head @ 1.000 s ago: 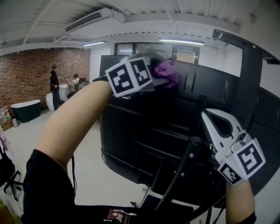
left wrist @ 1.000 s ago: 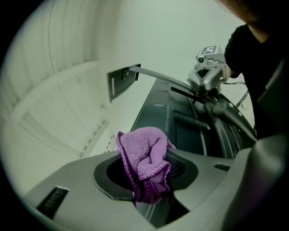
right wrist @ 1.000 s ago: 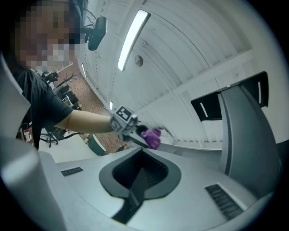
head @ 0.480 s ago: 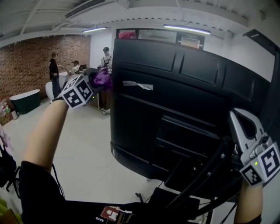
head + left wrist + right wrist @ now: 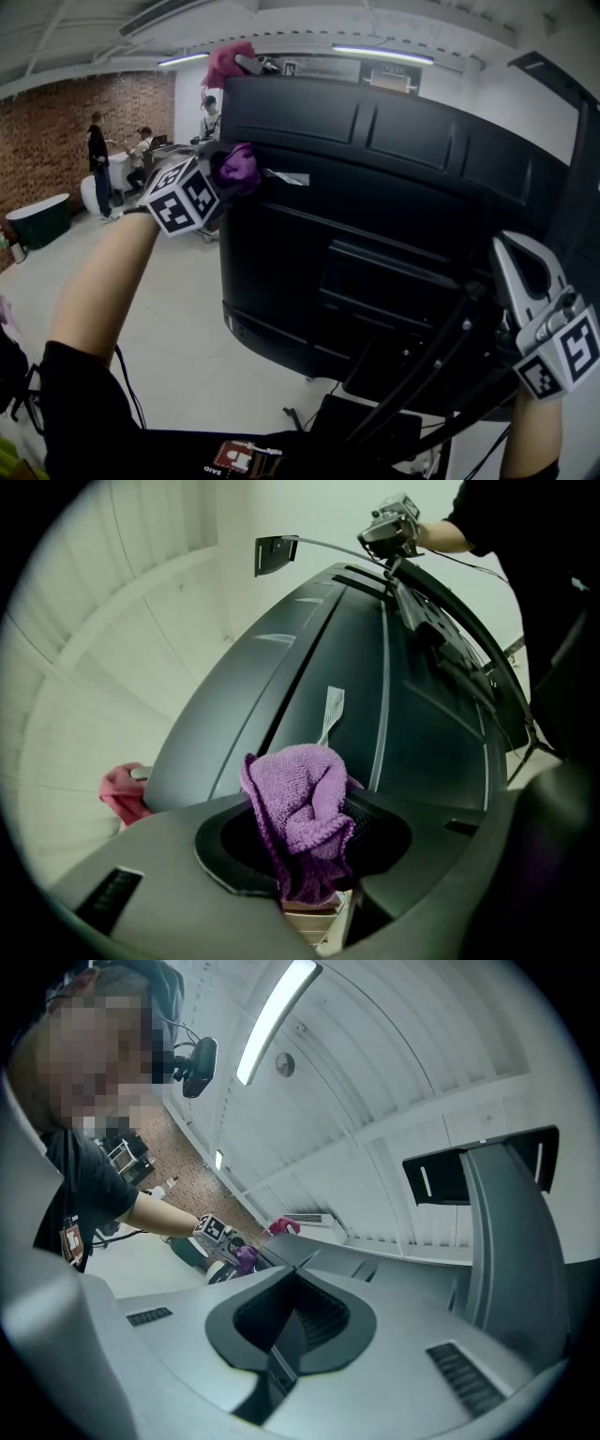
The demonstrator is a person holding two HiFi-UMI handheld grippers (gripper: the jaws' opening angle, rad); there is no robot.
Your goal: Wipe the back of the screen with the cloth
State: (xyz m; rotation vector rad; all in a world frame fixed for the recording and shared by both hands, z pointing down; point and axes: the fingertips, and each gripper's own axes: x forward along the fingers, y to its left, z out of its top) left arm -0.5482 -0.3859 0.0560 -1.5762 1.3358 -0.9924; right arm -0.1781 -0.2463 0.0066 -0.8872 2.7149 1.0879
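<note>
Purple for the fuzzy knitted cloth (image 5: 298, 803), matte black over the moulded plastic back of the screen (image 5: 375, 216) with one white tape strip (image 5: 286, 177), black-and-white square markers on the left gripper (image 5: 225, 178) and pale grey right gripper (image 5: 508, 261), pink for the crumpled rag (image 5: 228, 61), red brick on the wall (image 5: 52, 131).

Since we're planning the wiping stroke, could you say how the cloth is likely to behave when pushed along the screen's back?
The cloth looks soft and floppy: it bunches in folds where the left tongs pinch it. Its knitted nap would probably drag, not slip, on the smooth screen.
</note>
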